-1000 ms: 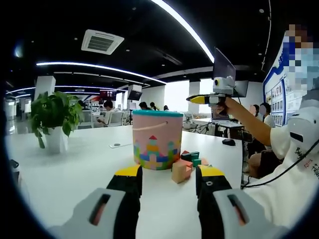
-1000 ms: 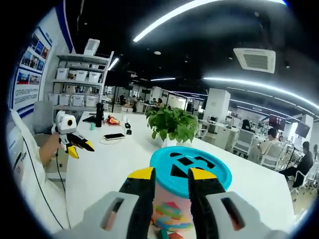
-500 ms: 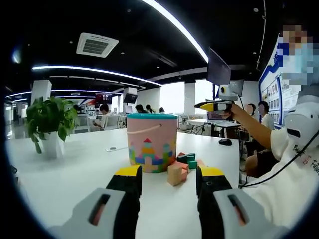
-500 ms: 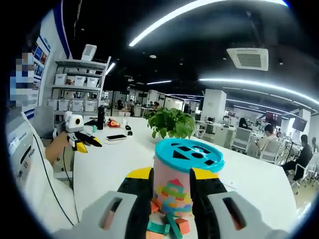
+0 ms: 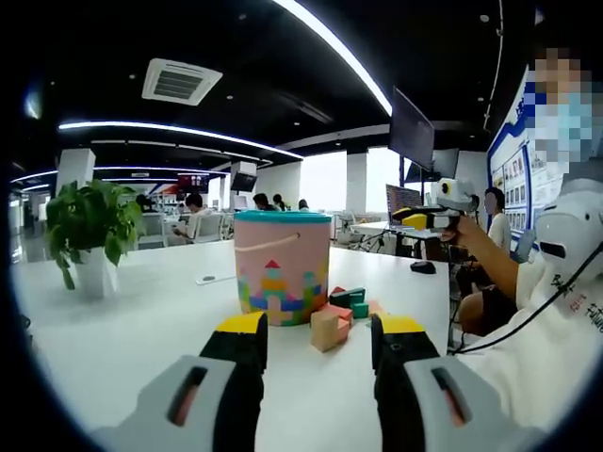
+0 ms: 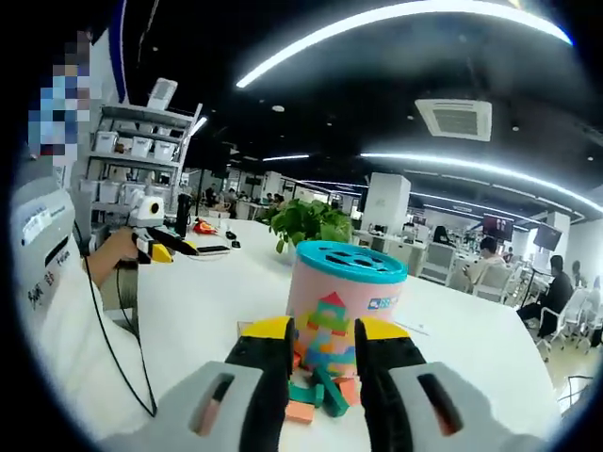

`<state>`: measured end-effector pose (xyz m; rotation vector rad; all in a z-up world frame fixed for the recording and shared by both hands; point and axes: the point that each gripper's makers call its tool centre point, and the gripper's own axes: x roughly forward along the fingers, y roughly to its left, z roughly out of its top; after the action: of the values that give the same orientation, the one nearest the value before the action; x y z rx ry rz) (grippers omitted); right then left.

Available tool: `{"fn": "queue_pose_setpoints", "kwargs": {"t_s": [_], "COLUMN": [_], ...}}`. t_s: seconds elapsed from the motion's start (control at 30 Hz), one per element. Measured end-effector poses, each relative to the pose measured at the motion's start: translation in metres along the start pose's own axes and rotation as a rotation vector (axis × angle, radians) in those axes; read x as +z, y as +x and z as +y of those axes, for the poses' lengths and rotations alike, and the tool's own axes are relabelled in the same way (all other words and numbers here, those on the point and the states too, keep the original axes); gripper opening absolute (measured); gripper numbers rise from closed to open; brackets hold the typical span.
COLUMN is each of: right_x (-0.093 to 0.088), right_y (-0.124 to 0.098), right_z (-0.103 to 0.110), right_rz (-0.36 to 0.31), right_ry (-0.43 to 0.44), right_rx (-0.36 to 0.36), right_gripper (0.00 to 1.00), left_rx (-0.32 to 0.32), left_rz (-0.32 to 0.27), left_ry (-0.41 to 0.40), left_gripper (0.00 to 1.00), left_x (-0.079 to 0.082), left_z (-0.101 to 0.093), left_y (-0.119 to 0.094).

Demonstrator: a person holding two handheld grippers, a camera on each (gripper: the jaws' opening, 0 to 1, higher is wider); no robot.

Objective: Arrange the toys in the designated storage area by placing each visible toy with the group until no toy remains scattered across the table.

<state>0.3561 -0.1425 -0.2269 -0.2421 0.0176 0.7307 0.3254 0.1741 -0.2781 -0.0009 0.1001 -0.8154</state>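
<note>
Right now your left claw (image 5: 313, 350) hangs low over the white desk (image 5: 132, 320) with its 2 jaws apart and nothing between them; your right claw (image 6: 320, 350) is likewise parted and empty. Just ahead of the left claw lies the small pile of loose toy blocks (image 5: 341, 315): a tan cube nearest, pink, red and green pieces behind it, all resting at the foot of the pink bucket (image 5: 283, 266). In the right gripper view the same blocks (image 6: 316, 388) sit just past the jaw tips, orange and green ones in front.

To do this step well, you should probably pick 1 block at a time, starting with the nearest. Come in level, straddle it with both jaws, and close on flat faces rather than corners so it does not twist out. Keep the other claw off to the side so the 2 do not meet over the pile.

Beyond the blocks, the bucket stands upright with its teal lid (image 6: 350, 261) on; the lid has shaped cut-outs. What is inside cannot be seen. Farther back stands a potted plant (image 5: 87, 235).
</note>
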Motion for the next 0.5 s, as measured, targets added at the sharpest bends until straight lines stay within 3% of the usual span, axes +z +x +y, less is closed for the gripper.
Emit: {"fn": "queue_pose_setpoints", "kwargs": {"t_s": [0.07, 0.27, 0.33, 0.37, 0.5], "right_x": [0.001, -0.004, -0.014, -0.025, -0.044], "right_y": [-0.007, -0.013, -0.013, -0.011, -0.006], "right_z": [0.0, 0.004, 0.005, 0.01, 0.01], "right_rz": [-0.027, -0.045, -0.026, 0.012, 0.031], "right_ry": [0.019, 0.03, -0.004, -0.032, 0.008], "right_rx": [-0.021, -0.083, -0.107, -0.083, -0.076], "right_gripper": [0.34, 0.33, 0.32, 0.32, 0.32], "left_rx": [0.004, 0.015, 0.015, 0.016, 0.02], "left_rz": [-0.005, -0.001, -0.002, 0.0, 0.0], "left_ry": [0.002, -0.003, -0.003, -0.001, 0.004], "left_gripper": [0.45, 0.45, 0.45, 0.45, 0.45], "left_x": [0.001, 0.0, 0.0, 0.0, 0.002], "left_z": [0.001, 0.004, 0.004, 0.004, 0.003], "left_y": [-0.001, -0.003, -0.003, -0.003, -0.005]}}
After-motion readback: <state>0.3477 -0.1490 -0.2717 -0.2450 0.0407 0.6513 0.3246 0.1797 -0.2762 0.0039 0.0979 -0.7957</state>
